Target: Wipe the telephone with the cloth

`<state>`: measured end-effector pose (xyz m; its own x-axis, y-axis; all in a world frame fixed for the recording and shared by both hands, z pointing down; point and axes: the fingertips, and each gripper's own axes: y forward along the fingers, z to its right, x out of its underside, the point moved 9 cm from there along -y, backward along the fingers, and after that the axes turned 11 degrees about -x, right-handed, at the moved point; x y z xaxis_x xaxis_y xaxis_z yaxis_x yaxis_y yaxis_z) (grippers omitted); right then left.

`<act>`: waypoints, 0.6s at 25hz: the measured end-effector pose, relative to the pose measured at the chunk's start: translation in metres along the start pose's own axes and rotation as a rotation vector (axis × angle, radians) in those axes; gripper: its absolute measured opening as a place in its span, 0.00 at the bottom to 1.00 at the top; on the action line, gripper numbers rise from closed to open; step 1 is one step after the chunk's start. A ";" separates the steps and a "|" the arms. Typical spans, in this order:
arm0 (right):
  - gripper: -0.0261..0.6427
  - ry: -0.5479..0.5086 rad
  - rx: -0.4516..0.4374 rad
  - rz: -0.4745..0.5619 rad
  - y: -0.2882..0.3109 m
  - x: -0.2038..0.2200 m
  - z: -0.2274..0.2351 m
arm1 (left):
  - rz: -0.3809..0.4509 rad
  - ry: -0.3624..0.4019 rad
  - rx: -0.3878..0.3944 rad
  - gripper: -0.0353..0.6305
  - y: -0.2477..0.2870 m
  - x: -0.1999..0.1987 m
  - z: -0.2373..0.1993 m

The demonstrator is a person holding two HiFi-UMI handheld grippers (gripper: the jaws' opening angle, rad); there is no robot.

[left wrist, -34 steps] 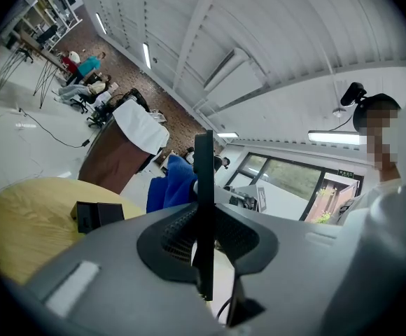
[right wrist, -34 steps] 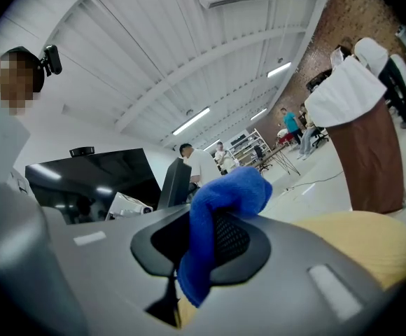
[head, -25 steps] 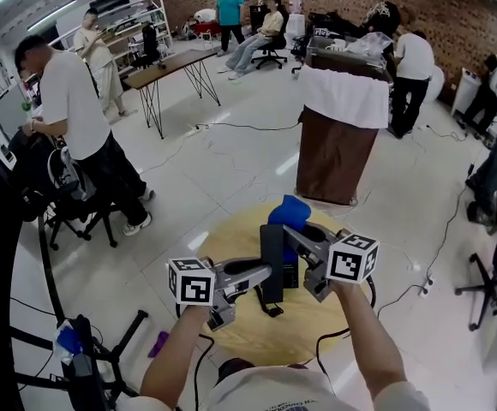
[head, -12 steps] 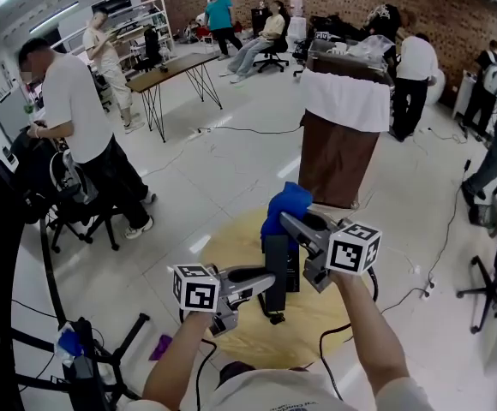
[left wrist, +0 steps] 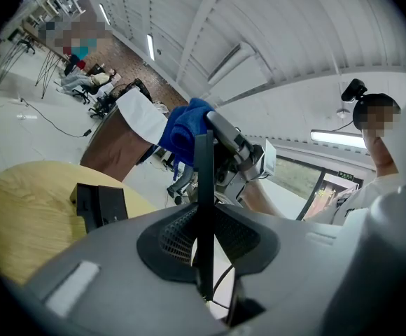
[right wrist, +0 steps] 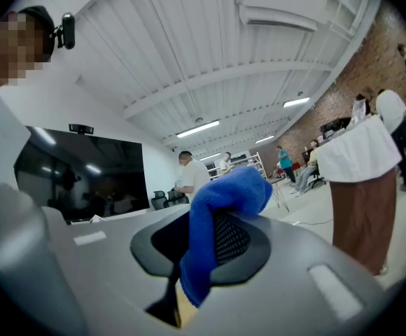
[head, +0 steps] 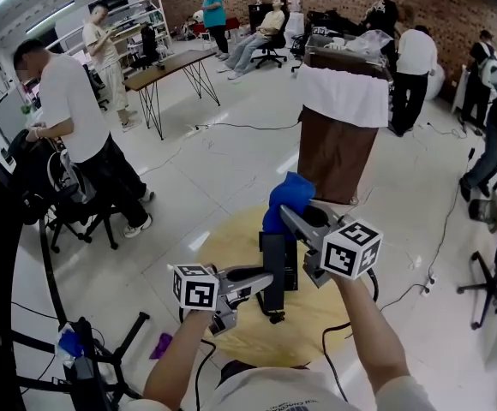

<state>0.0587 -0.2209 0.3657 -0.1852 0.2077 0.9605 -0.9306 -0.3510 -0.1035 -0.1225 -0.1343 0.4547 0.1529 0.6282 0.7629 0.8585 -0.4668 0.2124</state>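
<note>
My left gripper (head: 264, 285) is shut on a flat black telephone handset (head: 272, 262), which it holds upright above the round yellow table (head: 229, 248). In the left gripper view the handset (left wrist: 204, 180) shows edge-on between the jaws. The black telephone base (head: 292, 274) sits on the table behind it, and the base (left wrist: 102, 204) also appears at the left of the left gripper view. My right gripper (head: 290, 217) is shut on a blue cloth (head: 289, 197) just above the top of the handset. The cloth (right wrist: 215, 219) hangs bunched between the right jaws.
A brown pedestal draped with a white sheet (head: 340, 135) stands past the table. A person in white (head: 73, 114) stands by a black chair (head: 77, 212) at left. A black cable (head: 338, 341) trails off the table's near edge. A tripod stand (head: 81, 358) is at lower left.
The right gripper has risen a little with the blue cloth and moved slightly away from me. The left gripper and handset have hardly shifted.
</note>
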 end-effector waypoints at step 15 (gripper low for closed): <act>0.13 -0.241 0.120 -0.058 -0.033 0.012 -0.032 | -0.025 -0.147 -0.129 0.15 0.011 0.033 -0.085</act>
<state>0.0768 -0.1773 0.3719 -0.0386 0.0127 0.9992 -0.8909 -0.4533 -0.0286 -0.1500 -0.1718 0.5340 0.2104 0.7205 0.6607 0.7944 -0.5199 0.3139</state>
